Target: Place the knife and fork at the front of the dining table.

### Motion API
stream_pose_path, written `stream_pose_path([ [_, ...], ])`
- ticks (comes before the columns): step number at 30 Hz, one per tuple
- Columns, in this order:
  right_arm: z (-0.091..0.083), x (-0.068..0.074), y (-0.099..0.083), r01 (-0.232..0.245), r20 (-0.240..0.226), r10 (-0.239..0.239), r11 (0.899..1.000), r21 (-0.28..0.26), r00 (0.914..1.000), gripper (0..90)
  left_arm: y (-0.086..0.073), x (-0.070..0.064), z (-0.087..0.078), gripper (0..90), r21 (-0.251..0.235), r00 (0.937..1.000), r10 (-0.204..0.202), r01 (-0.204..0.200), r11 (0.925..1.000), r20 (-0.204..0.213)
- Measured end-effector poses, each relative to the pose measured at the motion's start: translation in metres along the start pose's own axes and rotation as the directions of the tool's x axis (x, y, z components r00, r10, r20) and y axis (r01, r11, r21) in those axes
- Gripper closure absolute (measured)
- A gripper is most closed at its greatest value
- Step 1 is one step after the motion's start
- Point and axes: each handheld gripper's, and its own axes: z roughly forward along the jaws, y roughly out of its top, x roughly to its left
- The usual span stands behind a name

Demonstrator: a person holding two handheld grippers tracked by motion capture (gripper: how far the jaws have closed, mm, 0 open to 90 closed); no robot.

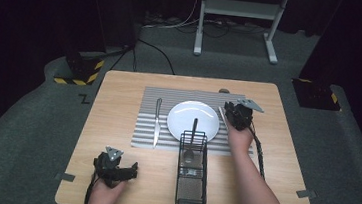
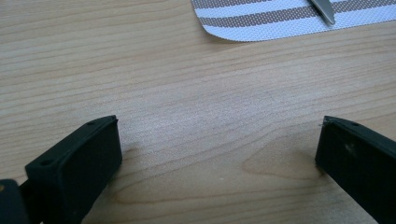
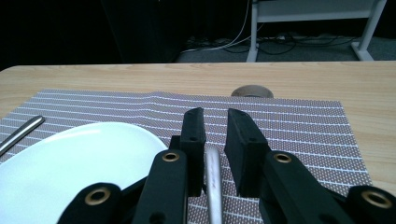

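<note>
A white plate sits on a striped placemat, with a knife lying to its left. My right gripper is just right of the plate, low over the mat. In the right gripper view its jaws stand close together around the handle of a metal utensil, beside the plate. My left gripper rests near the table's front left, open over bare wood. The mat's corner and the knife's tip lie beyond it.
A black wire basket stands in front of the plate, and a spoon leans in its far end. A round cable hole sits in the table behind the mat. A white frame stands on the floor beyond the table.
</note>
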Motion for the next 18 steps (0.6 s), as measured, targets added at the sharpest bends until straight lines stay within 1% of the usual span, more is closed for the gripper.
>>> stream_pose_path([
  [5, -0.010, 0.004, -0.001, 0.020, -0.004, -0.020, 1.000, -0.008, 0.9998, 75.7, 0.000, 0.000, 0.000, 0.3, 0.000, 1.0000, 0.000, 0.000, 1.0000, 0.000],
  [7, -0.017, 0.006, -0.004, 0.028, 0.001, -0.028, 1.000, -0.005, 0.9996, 75.2, 0.000, 0.000, 0.000, 0.3, 0.000, 1.0000, 0.000, 0.000, 1.0000, 0.000],
  [8, -0.021, 0.006, -0.005, 0.030, -0.004, -0.030, 1.000, -0.006, 0.9995, 75.1, 0.000, 0.000, 0.000, 0.3, 0.000, 1.0000, 0.000, 0.000, 1.0000, 0.000],
  [10, -0.028, 0.007, -0.008, 0.047, 0.007, -0.047, 0.999, -0.003, 0.9989, 75.3, 0.000, 0.000, 0.000, 0.3, 0.000, 1.0000, 0.001, -0.001, 1.0000, 0.000],
  [12, -0.037, 0.007, -0.013, 0.053, 0.013, -0.053, 0.999, 0.002, 0.9985, 76.3, 0.000, 0.000, 0.000, 0.3, 0.000, 1.0000, 0.000, 0.000, 1.0000, 0.000],
  [16, -0.058, 0.004, -0.026, 0.066, 0.044, -0.067, 0.997, 0.036, 0.9967, 81.1, 0.000, 0.000, 0.000, 0.3, 0.001, 1.0000, 0.000, 0.000, 1.0000, 0.000],
  [18, -0.067, 0.001, -0.035, 0.071, 0.064, -0.075, 0.996, 0.062, 0.9952, 82.8, 0.000, 0.000, 0.000, 0.3, 0.001, 1.0000, 0.000, 0.000, 1.0000, 0.000],
])
